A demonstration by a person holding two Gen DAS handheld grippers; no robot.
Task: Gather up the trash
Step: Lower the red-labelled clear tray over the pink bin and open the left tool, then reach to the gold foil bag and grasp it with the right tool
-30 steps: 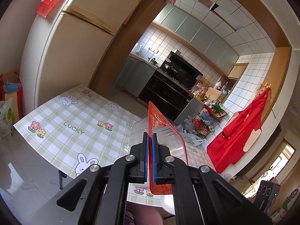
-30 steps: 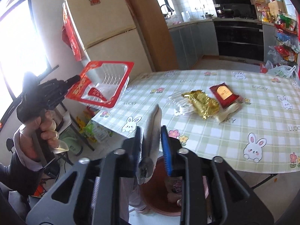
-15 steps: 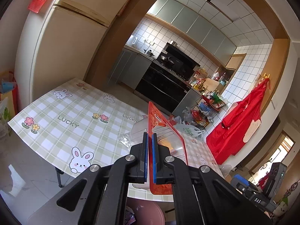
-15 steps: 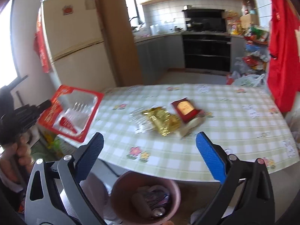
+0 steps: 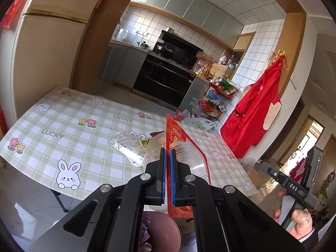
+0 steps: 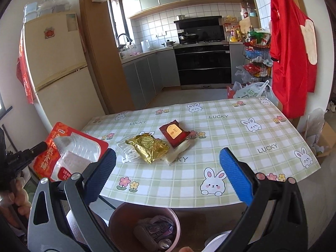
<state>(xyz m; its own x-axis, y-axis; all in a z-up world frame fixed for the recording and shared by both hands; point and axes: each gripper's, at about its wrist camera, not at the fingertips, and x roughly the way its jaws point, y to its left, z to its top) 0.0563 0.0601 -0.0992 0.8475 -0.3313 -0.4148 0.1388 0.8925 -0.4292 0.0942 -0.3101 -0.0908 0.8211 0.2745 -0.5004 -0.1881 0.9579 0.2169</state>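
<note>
My left gripper point(image 5: 167, 157) is shut on a red-rimmed clear plastic package point(image 5: 184, 147), held edge-on above the pink trash bin point(image 5: 163, 231); the right wrist view shows the same package point(image 6: 69, 151) at the left beside the table. My right gripper point(image 6: 168, 168) stands wide open and empty over the bin point(image 6: 117, 218), which holds wrappers and a can. On the checked tablecloth point(image 6: 231, 130) lie a gold foil bag point(image 6: 149, 147), a red packet point(image 6: 174, 132), a clear wrapper point(image 6: 126, 152) and a pale wrapper point(image 6: 178, 151).
The table's near edge overhangs the bin. A fridge point(image 6: 56, 73) stands at the left, kitchen cabinets and an oven point(image 6: 201, 63) behind. A red apron point(image 6: 292, 52) hangs at the right, with plastic bags point(image 6: 252, 90) on the floor beneath a snack rack.
My right gripper opened wide and the grey wrapper it held is gone from its jaws. The left gripper moved the red package closer over the bin and table edge.
</note>
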